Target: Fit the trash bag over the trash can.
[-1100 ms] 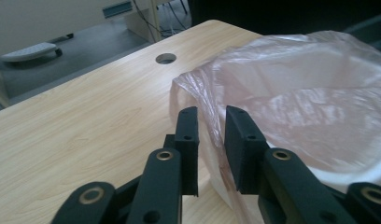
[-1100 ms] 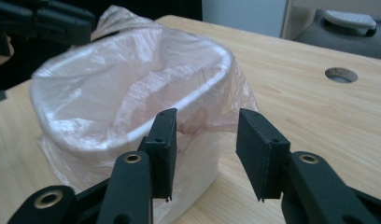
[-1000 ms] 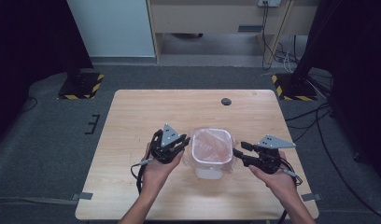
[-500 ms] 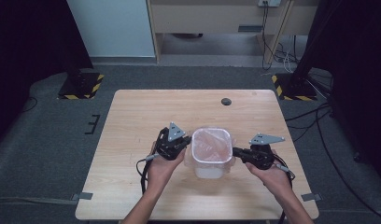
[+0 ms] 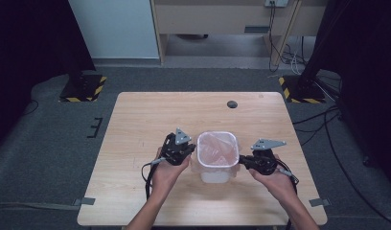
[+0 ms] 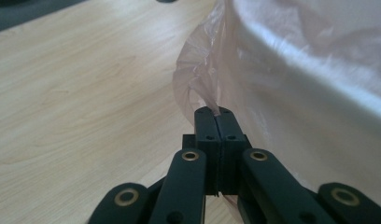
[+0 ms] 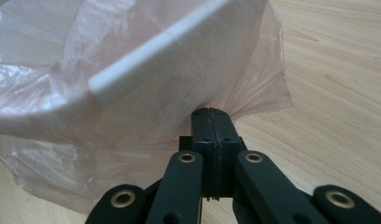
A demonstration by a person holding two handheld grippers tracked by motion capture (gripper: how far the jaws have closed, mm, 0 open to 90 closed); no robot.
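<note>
High view. The white bin [image 5: 217, 160] stands on the wooden table [image 5: 136, 124], just below the centre of the frame, with the pink bag liner [image 5: 217, 146] draped inside it and folded over the rim. My left gripper [image 5: 188, 149] sits against the bin's left side and my right gripper [image 5: 242, 162] against its right side. I hold them opposite each other so that the film is tensioned evenly on both sides and the bin is not dragged to one side. Open room: the upper half of the table is bare except for a small dark round spot [image 5: 232, 104] near the far edge. The bottom table edge lies close behind my forearms, so I judge that any pull toward the lower frame has little margin.

Left gripper view. My left gripper [image 6: 219, 112] is clenched on a gathered fold of the bag liner [image 6: 198, 79]; the jaws meet flush with only film between them. The bin wall [image 6: 319, 93] fills the right of the frame, just beside the jaws. Bare table [image 6: 76, 84] at left leaves room to draw outward.

Right gripper view. My right gripper [image 7: 211, 114] is likewise clamped on the bag liner [image 7: 254, 84], below the bin's white rim [image 7: 156, 51] at upper centre. Film hangs loose at lower left. Free table [image 7: 338, 93] at right allows outward travel.
</note>
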